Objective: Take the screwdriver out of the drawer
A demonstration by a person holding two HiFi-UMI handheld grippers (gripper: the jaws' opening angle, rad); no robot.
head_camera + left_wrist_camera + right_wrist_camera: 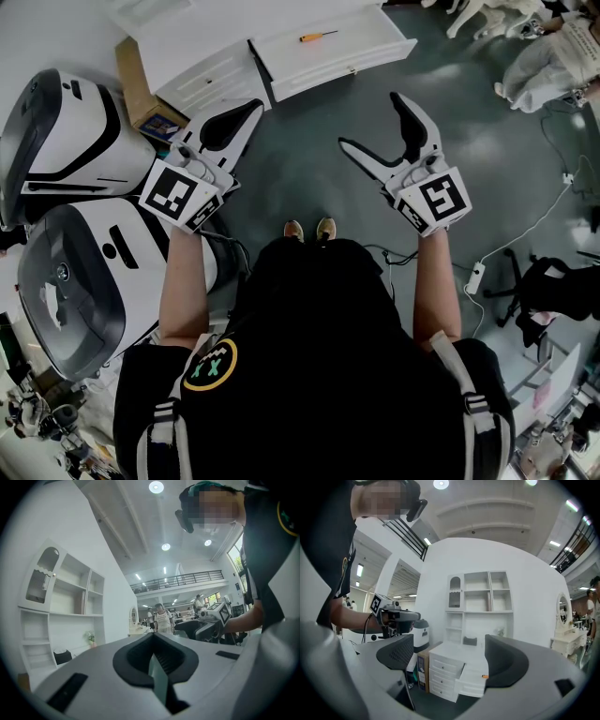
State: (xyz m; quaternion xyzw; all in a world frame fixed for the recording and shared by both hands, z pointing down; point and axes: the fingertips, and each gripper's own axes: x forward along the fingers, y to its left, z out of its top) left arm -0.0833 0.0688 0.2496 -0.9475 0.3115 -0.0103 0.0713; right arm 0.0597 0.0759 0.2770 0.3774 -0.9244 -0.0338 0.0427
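The screwdriver (319, 37), thin with an orange handle, lies in the open white drawer (349, 58) of a low chest at the top of the head view. The right gripper view shows only its orange end (485, 676) over the drawer front (471, 682). My right gripper (370, 120) is open and empty, held level and short of the drawer. My left gripper (253, 106) is shut with nothing in it, near the chest's left half. In the left gripper view its jaws (152, 637) meet, and the right gripper (214, 616) shows beyond them.
Two large white and grey machines (58, 127) (75, 281) stand at the left. A cardboard box (139, 86) sits beside the chest. A power strip with cables (476, 277) and a black chair (553, 286) are at the right. A tall white shelf unit (478, 597) rises behind the chest.
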